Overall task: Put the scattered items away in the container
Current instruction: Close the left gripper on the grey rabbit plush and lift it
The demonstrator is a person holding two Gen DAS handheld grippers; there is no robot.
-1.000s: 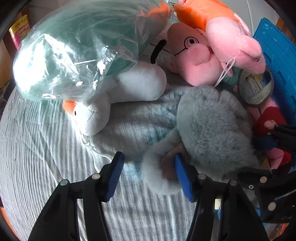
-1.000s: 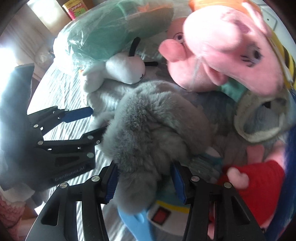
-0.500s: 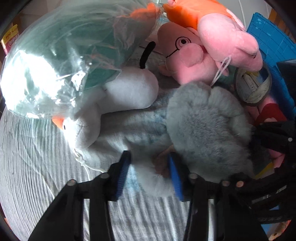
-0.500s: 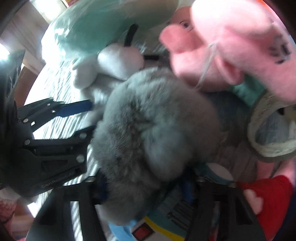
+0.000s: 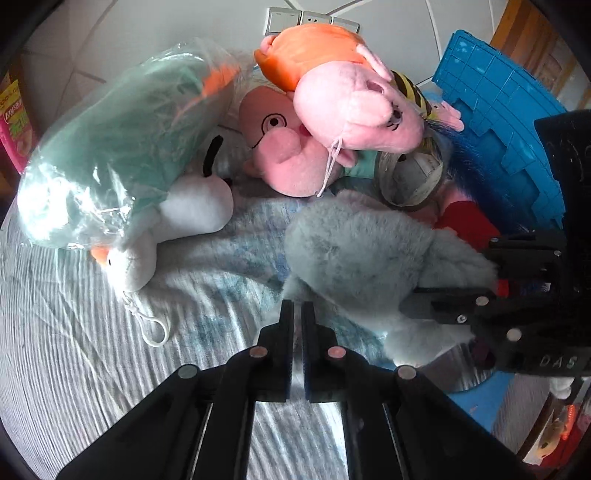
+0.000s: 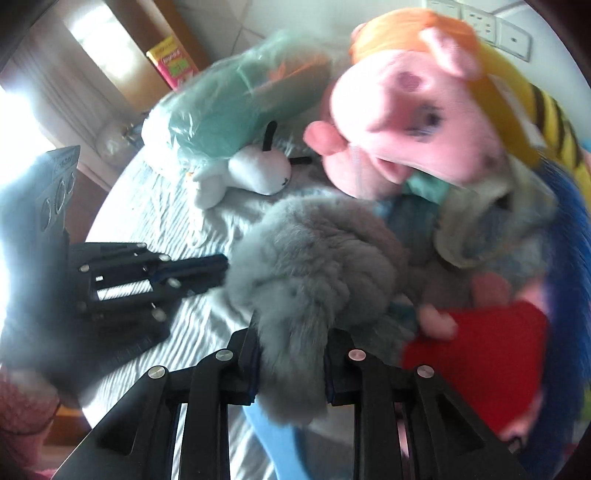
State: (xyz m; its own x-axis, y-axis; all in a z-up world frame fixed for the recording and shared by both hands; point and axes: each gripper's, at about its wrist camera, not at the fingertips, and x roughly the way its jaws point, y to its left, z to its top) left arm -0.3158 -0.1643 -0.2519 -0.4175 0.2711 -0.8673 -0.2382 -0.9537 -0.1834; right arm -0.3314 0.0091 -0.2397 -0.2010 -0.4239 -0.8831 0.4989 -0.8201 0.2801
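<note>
A grey furry plush [image 5: 369, 254] [image 6: 314, 266] lies on the striped bedsheet [image 5: 74, 369]. My right gripper [image 6: 291, 354] is shut on the plush's lower part; it also shows in the left wrist view [image 5: 480, 295] at the right. My left gripper [image 5: 296, 314] is shut and empty, its tips just left of the plush; it also shows in the right wrist view [image 6: 207, 266]. A blue crate [image 5: 495, 122] stands tilted at the right, behind the toys.
A bagged green plush [image 5: 122, 140], a white plush [image 5: 195, 206], pink pig plushes [image 5: 351, 103] [image 6: 413, 122], a red plush [image 6: 480, 347] and a tape roll [image 5: 410, 177] crowd the far side. Wall sockets [image 5: 314, 22] are behind.
My left gripper has closed fully and drawn back from the grey plush's ear. My right gripper has closed on the plush and lifted it a little.
</note>
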